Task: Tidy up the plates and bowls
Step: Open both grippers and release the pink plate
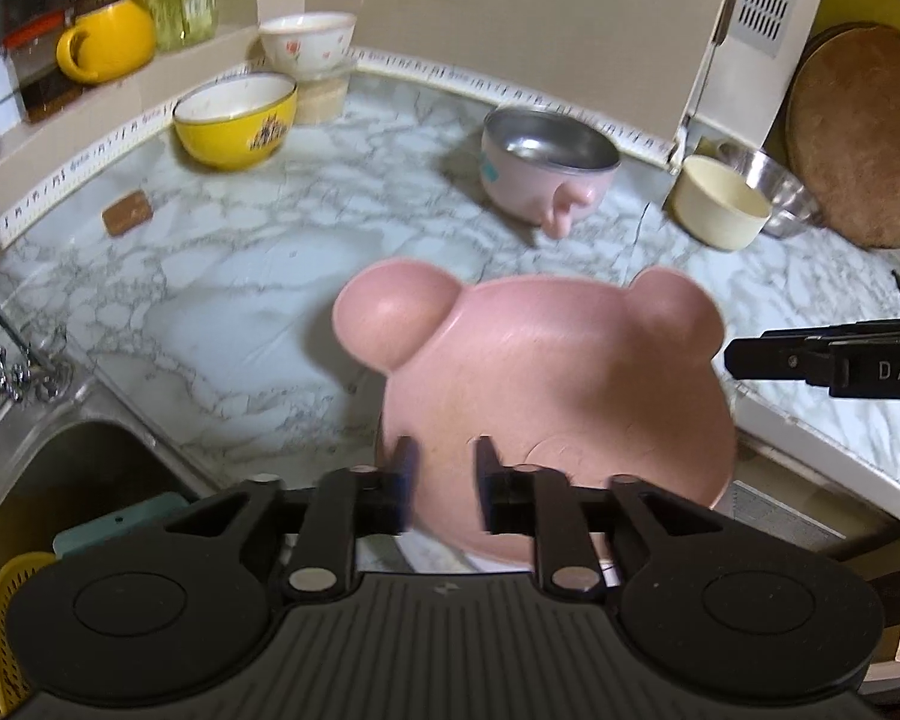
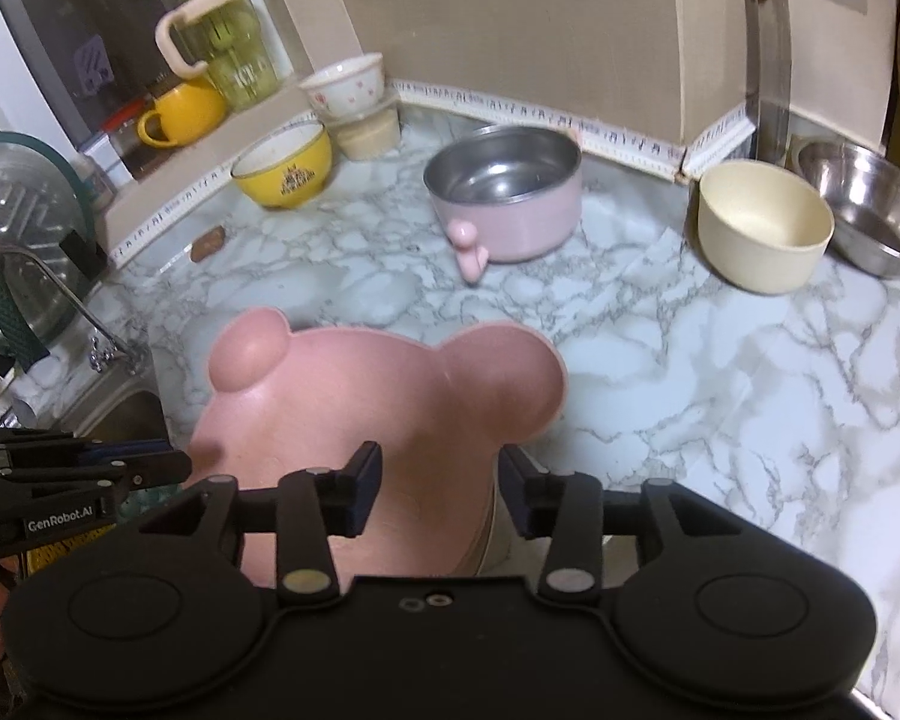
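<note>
Marble-patterned white tabletop (image 2: 720, 396) carries a pink bear-eared plastic plate (image 2: 354, 396) near its front edge. Left hand-held gripper (image 1: 444, 468) and right hand-held gripper (image 2: 441, 480) hover above it, jaws parted, gripping nothing.

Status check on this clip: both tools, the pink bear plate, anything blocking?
Left tool open, right tool open, neither pressing the pink bear plate. Plate lies on the marble counter, ears away from the tools. Nothing in the way.
</note>
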Demonstrator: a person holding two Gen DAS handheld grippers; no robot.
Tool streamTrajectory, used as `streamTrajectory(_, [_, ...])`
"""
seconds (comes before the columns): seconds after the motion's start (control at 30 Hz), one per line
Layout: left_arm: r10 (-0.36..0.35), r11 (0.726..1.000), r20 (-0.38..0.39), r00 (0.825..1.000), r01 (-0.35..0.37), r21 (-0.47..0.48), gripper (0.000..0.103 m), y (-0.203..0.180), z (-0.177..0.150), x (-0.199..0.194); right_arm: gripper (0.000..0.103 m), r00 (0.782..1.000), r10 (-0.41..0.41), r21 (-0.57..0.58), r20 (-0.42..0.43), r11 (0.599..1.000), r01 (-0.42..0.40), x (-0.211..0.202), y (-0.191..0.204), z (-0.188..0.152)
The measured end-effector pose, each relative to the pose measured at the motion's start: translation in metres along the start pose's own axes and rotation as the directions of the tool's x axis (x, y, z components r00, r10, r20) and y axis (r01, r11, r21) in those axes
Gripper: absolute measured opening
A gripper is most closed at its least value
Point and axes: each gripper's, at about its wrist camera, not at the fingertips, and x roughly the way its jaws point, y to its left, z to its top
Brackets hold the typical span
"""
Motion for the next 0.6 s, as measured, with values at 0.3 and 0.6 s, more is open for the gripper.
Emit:
streamTrajectory(0.3, [-0.044, 0.998, 0.106, 0.993, 0.039, 0.052, 0.052, -0.023, 0.015, -0.025, 0.065, 0.995, -0.007, -0.049, 0.101, 0.999, 0.012, -0.035, 0.015, 0.000])
streamTrajectory(0.6, [-0.088, 0.993, 0.198, 0.976, 0.071, 0.091, 0.066, -0.051, 0.029, -0.045, 0.086, 0.977, -0.037, -0.032, 0.209, 0.998, 0.045, -0.076, 0.010, 0.000])
